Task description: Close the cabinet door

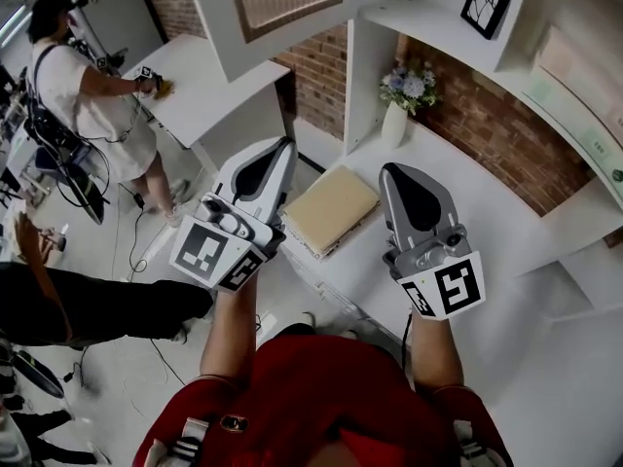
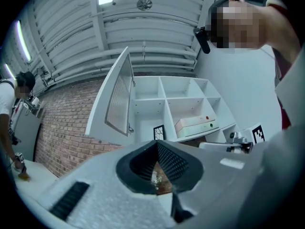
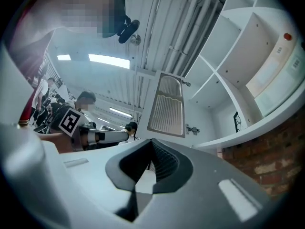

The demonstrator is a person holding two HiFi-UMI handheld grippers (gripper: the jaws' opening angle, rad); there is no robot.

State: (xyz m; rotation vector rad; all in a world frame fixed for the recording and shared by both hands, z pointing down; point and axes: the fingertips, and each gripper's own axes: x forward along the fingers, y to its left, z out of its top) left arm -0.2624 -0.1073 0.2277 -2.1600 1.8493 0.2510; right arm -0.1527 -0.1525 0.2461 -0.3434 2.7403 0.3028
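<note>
The white cabinet door (image 1: 282,8) with a ribbed panel stands swung open, above and ahead of both grippers. It hangs at the left of the open white shelf cabinet (image 2: 167,99) in the left gripper view, where the door (image 2: 116,101) is seen edge-on. In the right gripper view the door (image 3: 167,105) faces me. My left gripper (image 1: 285,144) and right gripper (image 1: 387,170) are held side by side below it, both tilted upward, touching nothing. The left gripper (image 2: 156,173) is shut and empty. The right gripper (image 3: 143,168) also looks shut with nothing in it.
A white counter (image 1: 467,193) carries a vase of flowers (image 1: 396,115). A tan board (image 1: 329,210) lies at its near left end. A framed picture (image 1: 487,1) stands on the shelf, and flat boxes (image 2: 195,124) in a lower compartment. A person (image 1: 88,86) works at a table far left.
</note>
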